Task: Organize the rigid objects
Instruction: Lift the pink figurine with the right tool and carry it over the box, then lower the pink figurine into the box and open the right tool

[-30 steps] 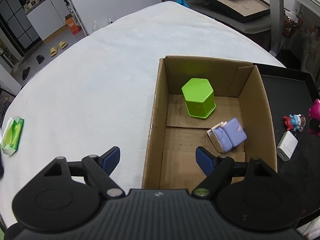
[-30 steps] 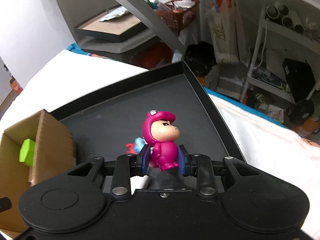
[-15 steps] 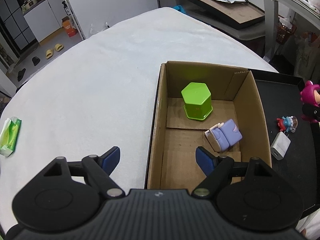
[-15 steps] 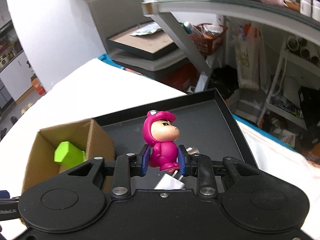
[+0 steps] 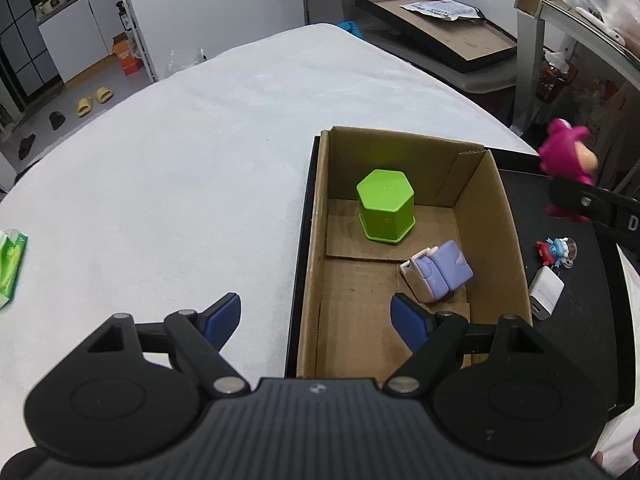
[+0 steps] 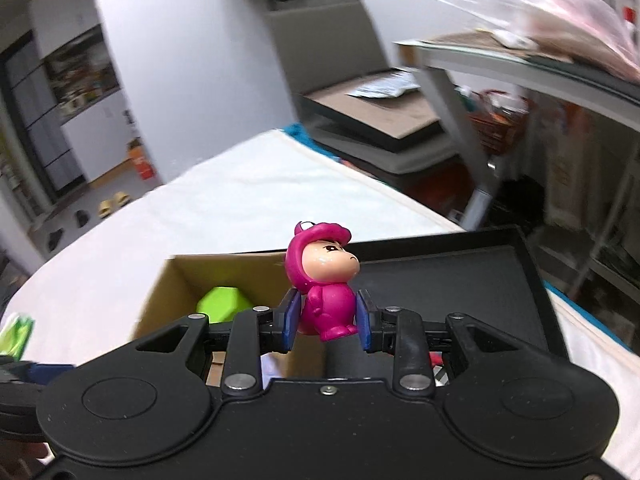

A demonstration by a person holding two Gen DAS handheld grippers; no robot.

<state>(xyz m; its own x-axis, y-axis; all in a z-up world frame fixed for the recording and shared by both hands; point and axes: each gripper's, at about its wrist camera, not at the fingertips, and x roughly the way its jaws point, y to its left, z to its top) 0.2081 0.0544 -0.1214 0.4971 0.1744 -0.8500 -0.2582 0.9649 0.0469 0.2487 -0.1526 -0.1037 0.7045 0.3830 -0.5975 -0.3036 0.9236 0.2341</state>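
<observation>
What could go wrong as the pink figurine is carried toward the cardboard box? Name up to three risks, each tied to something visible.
1. The right gripper pinches the pink figurine only low on its rounded body, so it might tip or slip out.
2. The green hexagonal block and purple toy already lie in the cardboard box; a drop could land on them.
3. The open left gripper straddles the box's near wall and might nudge it.

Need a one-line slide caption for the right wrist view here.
Right gripper clamps a magenta toy figure, upright, held above the black tray beside the cardboard box containing a green hexagonal block.
</observation>
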